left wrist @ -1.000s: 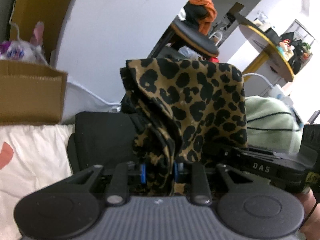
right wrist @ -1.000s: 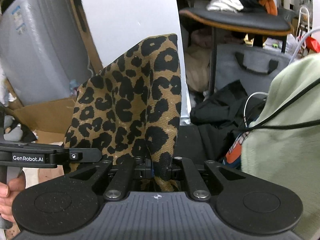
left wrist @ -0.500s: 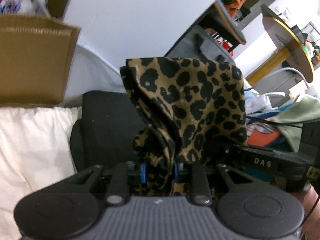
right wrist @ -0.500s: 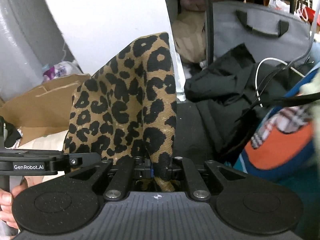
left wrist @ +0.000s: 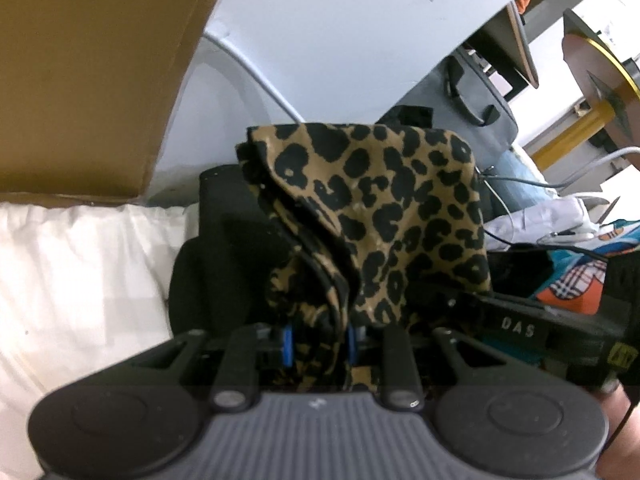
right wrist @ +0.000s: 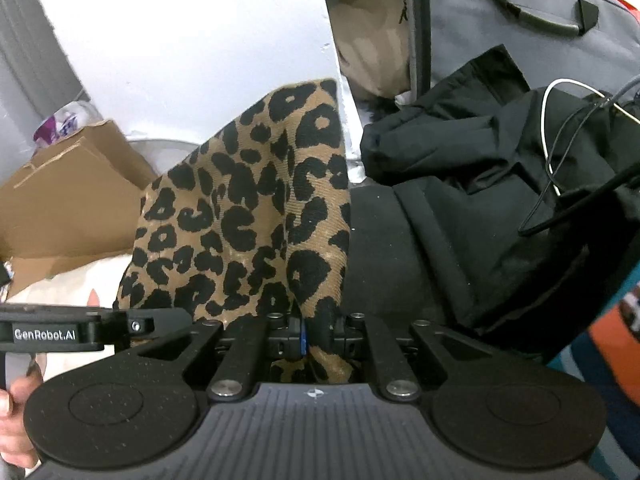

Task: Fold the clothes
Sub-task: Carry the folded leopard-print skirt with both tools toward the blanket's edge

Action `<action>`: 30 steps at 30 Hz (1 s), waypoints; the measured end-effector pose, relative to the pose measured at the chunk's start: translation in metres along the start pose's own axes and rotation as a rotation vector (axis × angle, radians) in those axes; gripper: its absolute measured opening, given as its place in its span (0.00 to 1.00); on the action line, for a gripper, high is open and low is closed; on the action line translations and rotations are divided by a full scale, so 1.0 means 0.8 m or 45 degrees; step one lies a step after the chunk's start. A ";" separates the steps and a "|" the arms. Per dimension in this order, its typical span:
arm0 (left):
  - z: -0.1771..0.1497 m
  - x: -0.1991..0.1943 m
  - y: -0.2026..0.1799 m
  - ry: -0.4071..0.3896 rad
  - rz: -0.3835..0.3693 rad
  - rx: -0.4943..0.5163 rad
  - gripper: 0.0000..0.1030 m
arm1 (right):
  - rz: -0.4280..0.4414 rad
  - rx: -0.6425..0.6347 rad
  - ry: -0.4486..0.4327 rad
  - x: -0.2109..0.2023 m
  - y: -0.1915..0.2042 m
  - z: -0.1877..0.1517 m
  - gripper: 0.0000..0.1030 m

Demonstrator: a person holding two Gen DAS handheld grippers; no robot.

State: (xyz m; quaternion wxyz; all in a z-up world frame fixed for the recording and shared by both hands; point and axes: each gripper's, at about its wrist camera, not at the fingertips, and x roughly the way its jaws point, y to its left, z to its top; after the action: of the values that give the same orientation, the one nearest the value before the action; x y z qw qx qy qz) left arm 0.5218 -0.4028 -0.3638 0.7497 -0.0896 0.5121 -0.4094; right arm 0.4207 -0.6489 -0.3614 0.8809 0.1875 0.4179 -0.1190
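Nearest me, my left gripper (left wrist: 318, 338) and right gripper (right wrist: 316, 336) are each clamped on an edge of the leopard-print garment (left wrist: 384, 216), which hangs bunched between them. It looks soft, light and floppy, best held by corners. Beyond lie what seems a black cushion (left wrist: 228, 240), a cardboard box (left wrist: 92, 80) and a grey bag (right wrist: 520, 12).

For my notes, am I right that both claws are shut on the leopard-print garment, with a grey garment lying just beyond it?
Nearly: the garment lying beyond is black, as the right wrist view shows. Both the left claw and right claw are shut on the leopard-print garment.
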 end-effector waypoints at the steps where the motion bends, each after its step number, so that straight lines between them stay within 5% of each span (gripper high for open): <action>1: 0.001 0.001 0.002 -0.003 0.002 0.002 0.24 | 0.003 0.012 -0.002 0.002 0.000 0.001 0.07; 10: 0.008 0.021 0.023 -0.004 0.047 -0.045 0.25 | -0.044 -0.035 -0.008 0.027 0.003 0.012 0.07; 12: 0.009 0.027 0.028 0.000 0.061 -0.065 0.31 | -0.060 -0.044 -0.008 0.035 0.002 0.013 0.10; 14: 0.010 0.031 0.034 0.006 0.085 -0.084 0.52 | -0.093 -0.031 -0.008 0.041 -0.001 0.013 0.19; 18: 0.018 0.011 0.042 0.013 0.132 -0.007 0.53 | -0.152 0.051 -0.050 0.033 -0.015 0.012 0.27; 30: 0.047 -0.037 -0.013 -0.115 0.156 0.309 0.23 | -0.131 0.018 -0.229 -0.019 -0.009 -0.013 0.27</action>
State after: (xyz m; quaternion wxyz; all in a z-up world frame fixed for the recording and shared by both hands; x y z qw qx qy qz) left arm 0.5438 -0.3995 -0.3200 0.8009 0.0150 0.4291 -0.4174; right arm 0.4014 -0.6504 -0.3574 0.9062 0.1605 0.3456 -0.1833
